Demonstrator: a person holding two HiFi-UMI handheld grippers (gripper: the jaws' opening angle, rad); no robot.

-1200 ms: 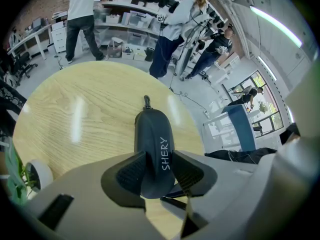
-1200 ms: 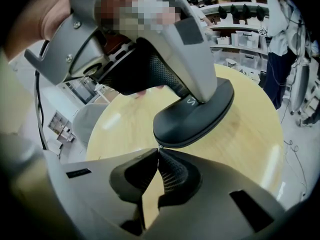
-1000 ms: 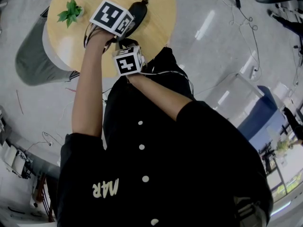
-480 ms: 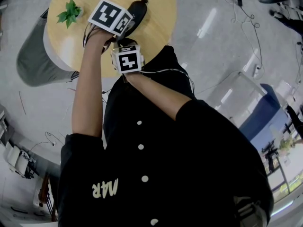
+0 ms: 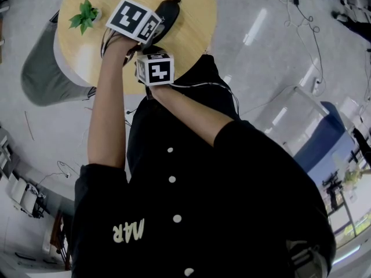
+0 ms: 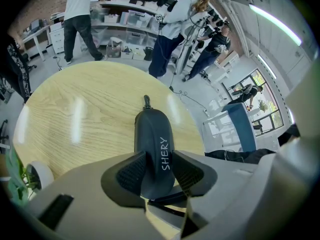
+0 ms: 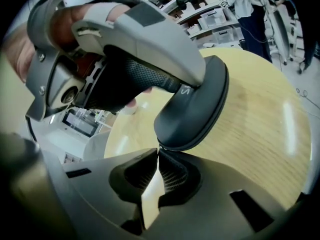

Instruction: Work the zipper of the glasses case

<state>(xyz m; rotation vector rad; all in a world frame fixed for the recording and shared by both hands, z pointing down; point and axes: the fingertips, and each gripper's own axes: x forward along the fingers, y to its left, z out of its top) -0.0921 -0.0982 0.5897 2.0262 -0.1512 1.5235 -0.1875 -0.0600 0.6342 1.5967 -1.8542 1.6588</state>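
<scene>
- Right gripper view: the right gripper [image 7: 159, 154] has its jaws pressed together, tips touching the near end seam of the glasses case [image 7: 192, 109]. Whether the zipper tab sits between them is too small to tell.
- Just beyond, the left gripper [image 6: 160, 160] clamps the case across its middle, over the round wooden table [image 6: 75, 114].
- Step in hand, I judge: catching the zipper at the near end.
- Next calls for a sure pinch on the tab, then a pull along the seam while the left holds steady.
- Farther off, a small plant [image 5: 86, 13] stands at the table edge.
</scene>
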